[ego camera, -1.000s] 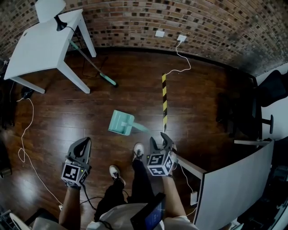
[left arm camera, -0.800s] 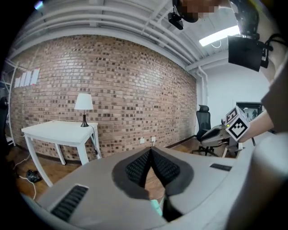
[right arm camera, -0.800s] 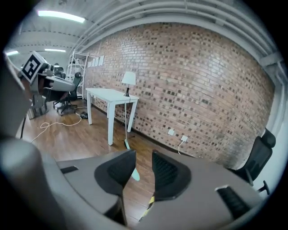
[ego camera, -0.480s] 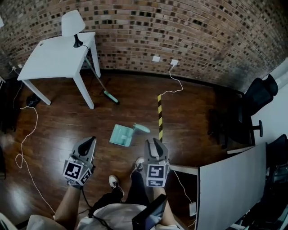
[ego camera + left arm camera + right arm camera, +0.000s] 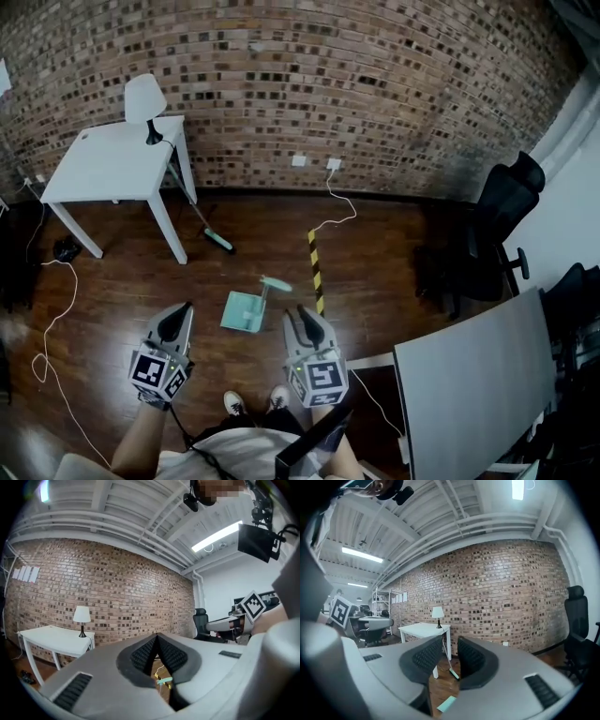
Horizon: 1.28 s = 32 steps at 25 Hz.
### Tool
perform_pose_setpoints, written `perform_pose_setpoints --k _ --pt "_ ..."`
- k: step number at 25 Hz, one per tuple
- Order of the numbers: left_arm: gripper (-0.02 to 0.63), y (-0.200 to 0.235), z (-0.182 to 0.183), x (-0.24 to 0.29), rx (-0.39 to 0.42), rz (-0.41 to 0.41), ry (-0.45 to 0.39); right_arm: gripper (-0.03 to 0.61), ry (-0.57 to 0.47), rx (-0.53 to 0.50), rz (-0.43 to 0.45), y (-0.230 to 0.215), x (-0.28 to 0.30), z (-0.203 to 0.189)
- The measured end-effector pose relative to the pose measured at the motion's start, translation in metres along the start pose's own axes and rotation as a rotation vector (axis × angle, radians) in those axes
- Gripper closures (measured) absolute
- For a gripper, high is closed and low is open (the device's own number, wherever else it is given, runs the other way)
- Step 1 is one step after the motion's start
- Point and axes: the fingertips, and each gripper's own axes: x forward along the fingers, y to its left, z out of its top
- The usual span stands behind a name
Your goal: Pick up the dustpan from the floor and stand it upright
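Observation:
The mint-green dustpan (image 5: 242,311) rests on the dark wood floor ahead of my feet, its handle (image 5: 276,284) pointing to the far right. I cannot tell whether it lies flat or stands. Both grippers hang well above it and hold nothing. My left gripper (image 5: 176,321) is shut, its pads meeting at the tip (image 5: 156,638), and a bit of the dustpan (image 5: 165,681) shows below them. My right gripper (image 5: 303,315) has a gap between its pads (image 5: 449,645) and the jaws are closing on air. A corner of the dustpan (image 5: 446,704) shows under it.
A white table (image 5: 112,164) with a lamp (image 5: 144,101) stands at the far left, a green-headed broom (image 5: 201,225) leaning on it. Yellow-black tape (image 5: 316,270) and a white cable (image 5: 330,211) lie on the floor. An office chair (image 5: 483,239) and a grey desk panel (image 5: 469,375) stand right.
Both grippers have risen away from the floor and the dustpan, and the view has lifted toward the brick wall. The right jaws, wide open near the handle before, have narrowed.

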Motion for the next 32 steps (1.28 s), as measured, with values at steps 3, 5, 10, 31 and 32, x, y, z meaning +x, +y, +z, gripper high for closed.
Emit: perform_pose_setpoints --k 3,5,10,31,32 --pt "0.611 -0.018 0.008 -0.005 0.007 -0.016 0.000 0.575 -0.041 -0.018 0.015 0.008 -0.016 0.012" --pt "0.611 -0.027 0.014 -0.007 0.009 -0.024 -0.015 0.598 -0.077 -0.031 0.024 0.011 -0.023 0.019" --pt "0.611 -0.040 0.018 -0.009 -0.008 -0.023 -0.014 0.598 -0.089 -0.021 0.041 0.015 -0.028 0.027" --pt "0.611 -0.042 0.026 -0.003 0.055 -0.060 -0.019 0.600 -0.097 -0.031 -0.012 0.005 -0.029 0.038" --pt "0.611 -0.043 0.026 -0.008 0.055 -0.066 -0.017 0.600 -0.094 -0.033 -0.019 0.007 -0.032 0.038"
